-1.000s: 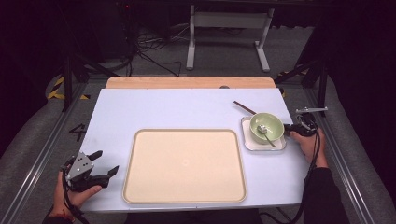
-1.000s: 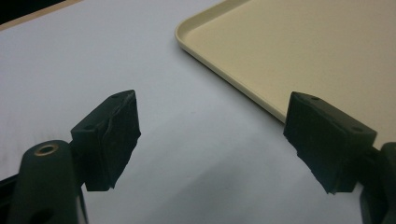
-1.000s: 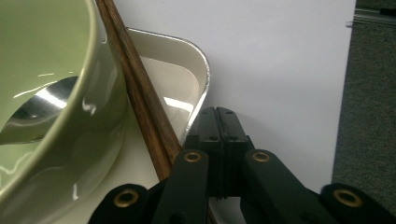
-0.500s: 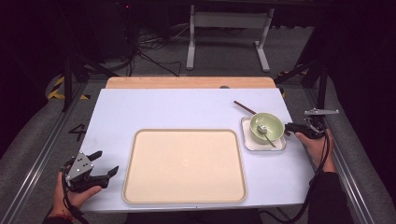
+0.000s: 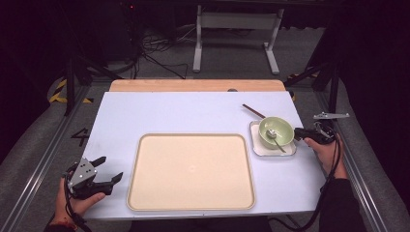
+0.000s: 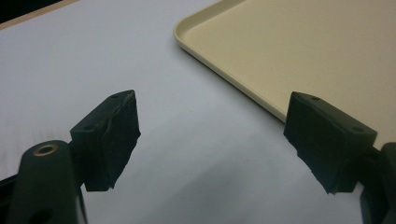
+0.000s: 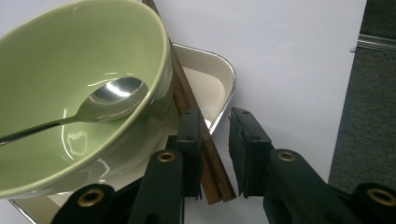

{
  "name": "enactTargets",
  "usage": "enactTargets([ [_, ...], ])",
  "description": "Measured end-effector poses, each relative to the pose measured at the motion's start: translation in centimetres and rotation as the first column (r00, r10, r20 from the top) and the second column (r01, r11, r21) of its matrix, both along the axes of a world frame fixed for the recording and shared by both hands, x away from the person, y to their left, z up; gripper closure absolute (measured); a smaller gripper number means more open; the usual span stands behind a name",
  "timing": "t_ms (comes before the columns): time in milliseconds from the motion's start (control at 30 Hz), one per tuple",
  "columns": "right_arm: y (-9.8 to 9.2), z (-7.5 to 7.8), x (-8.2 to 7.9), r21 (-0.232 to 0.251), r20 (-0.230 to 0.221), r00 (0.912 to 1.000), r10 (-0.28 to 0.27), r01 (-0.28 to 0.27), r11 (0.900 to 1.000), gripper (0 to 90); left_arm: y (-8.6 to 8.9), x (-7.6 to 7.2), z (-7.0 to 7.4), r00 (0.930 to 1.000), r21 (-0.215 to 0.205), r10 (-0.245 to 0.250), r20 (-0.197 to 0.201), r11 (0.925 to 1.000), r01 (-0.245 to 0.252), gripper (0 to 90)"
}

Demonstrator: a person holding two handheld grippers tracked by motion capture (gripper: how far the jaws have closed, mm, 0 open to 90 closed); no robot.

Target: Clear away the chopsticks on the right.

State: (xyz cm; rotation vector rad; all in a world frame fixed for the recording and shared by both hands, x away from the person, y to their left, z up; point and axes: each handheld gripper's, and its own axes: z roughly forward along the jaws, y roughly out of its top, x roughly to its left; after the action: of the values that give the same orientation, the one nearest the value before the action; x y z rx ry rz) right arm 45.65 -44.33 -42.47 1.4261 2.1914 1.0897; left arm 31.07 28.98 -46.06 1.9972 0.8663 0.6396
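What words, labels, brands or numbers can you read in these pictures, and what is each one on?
"4": a dark figure on the grey floor left of the white table, seen in the high view.
No lettering shows on the beige plastic tray, the green ceramic bowl, the steel spoon, the brown wooden chopsticks or the white square dish.

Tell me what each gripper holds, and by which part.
Nothing is held. The left gripper is open over bare table. The right gripper has just been opening; the chopsticks' near end lies between its jaws, unpressed.
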Motion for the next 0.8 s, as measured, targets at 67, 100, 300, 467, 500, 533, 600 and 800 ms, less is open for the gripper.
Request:
enactTargets([
  [67,-0.15,-0.1,0.01,0.015,-0.001,1.0,-0.004,0.004,1.0,74.9,-0.03,0.02,-0.02,1.0,0.001,-0.002,-0.003,1.0,0.002,19.1],
  [100,-0.26,-0.15,0.03,0.024,-0.001,1.0,-0.001,0.001,1.0,74.9,-0.05,0.04,-0.04,1.0,-0.002,-0.002,-0.003,1.0,0.002,19.1],
  [300,-0.59,-0.38,0.12,0.057,-0.004,0.9999,-0.011,0.011,0.998,75.3,-0.01,0.11,-0.04,1.0,0.001,-0.002,-0.005,1.0,0.002,19.1],
  [467,-0.69,-0.48,0.17,0.079,-0.011,0.9999,-0.008,0.008,0.997,75.6,-0.05,0.14,-0.03,1.0,0.004,-0.002,-0.006,1.0,0.002,19.0],
  [500,-0.67,-0.46,0.17,0.074,-0.009,0.9999,-0.008,0.009,0.997,75.5,-0.05,0.16,-0.05,1.0,-0.001,-0.003,-0.004,1.0,0.003,19.0],
  [533,-0.64,-0.43,0.17,0.071,-0.009,0.9999,-0.01,0.01,0.997,75.4,-0.05,0.16,-0.05,1.0,-0.001,-0.003,-0.004,1.0,0.003,19.0],
  [600,-0.6,-0.4,0.18,0.063,-0.008,0.9998,-0.017,0.018,0.998,75.1,-0.02,0.17,-0.06,1.0,0.0,-0.002,-0.006,1.0,0.002,19.0],
  [800,-0.71,-0.35,0.15,0.071,-0.001,0.9994,-0.034,0.034,0.997,74.3,0.02,0.08,0.02,1.0,-0.007,0.001,-0.003,1.0,-0.001,19.0],
])
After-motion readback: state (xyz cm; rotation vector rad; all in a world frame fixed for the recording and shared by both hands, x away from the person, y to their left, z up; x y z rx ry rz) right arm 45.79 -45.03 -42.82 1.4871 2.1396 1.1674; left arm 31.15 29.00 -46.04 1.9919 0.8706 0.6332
